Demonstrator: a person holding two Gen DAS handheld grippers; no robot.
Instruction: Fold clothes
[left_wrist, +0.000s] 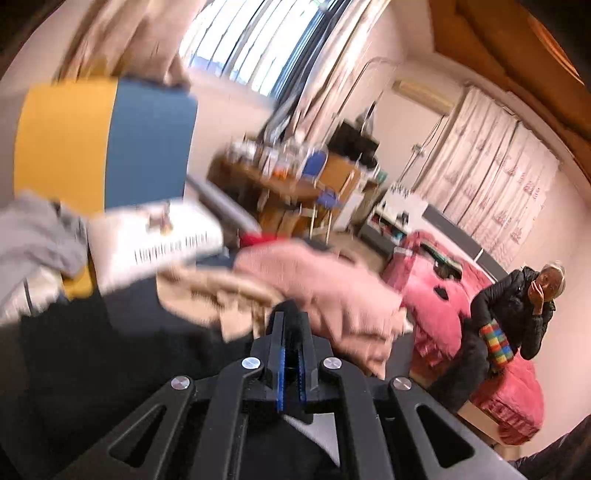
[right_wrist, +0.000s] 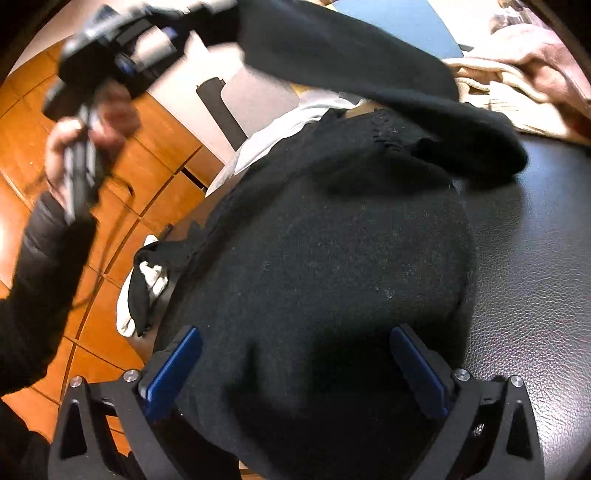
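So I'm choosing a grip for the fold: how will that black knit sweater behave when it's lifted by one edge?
Probably floppy: the black sweater lies slack on the dark leather surface, and its raised part drapes in a soft curve. Likely light. The knit looks fuzzy, so it should not slip much.

A black knit sweater (right_wrist: 321, 258) lies spread on a dark leather-textured table (right_wrist: 535, 258), its body directly ahead of and between the wide-apart fingers of the right hand-held gripper (right_wrist: 295, 369). One sleeve (right_wrist: 369, 74) rises up and away toward the left hand-held gripper (right_wrist: 122, 48). Beyond it, to the far right, sit crumpled pink (right_wrist: 546, 59) and beige (right_wrist: 491, 88) garments.
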